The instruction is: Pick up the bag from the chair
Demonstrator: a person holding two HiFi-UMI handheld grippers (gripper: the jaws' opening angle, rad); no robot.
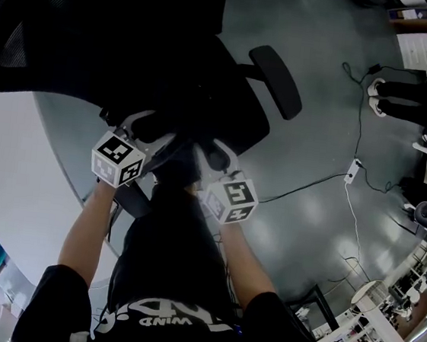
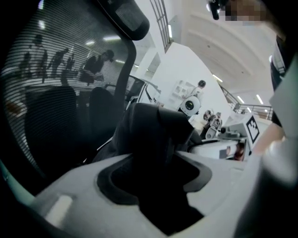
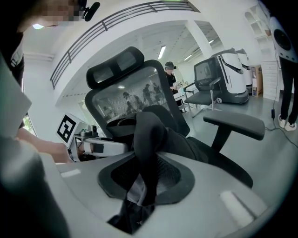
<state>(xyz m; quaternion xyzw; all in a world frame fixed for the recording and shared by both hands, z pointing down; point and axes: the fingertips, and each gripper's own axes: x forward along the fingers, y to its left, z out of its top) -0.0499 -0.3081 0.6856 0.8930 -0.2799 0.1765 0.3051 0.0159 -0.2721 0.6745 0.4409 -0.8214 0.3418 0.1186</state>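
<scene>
1. The bag (image 1: 177,164) (black, soft) is seen on the front of the chair (image 1: 234,92) seat.
2. A fold of it is pinched by the left gripper (image 2: 156,176), at the chair's front.
3. Another fold is clamped by the right gripper (image 3: 144,186), beside it.

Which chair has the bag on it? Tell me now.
The near mesh-back chair, with the bag on its seat. The other chair stands far behind, by the white machine.
</scene>
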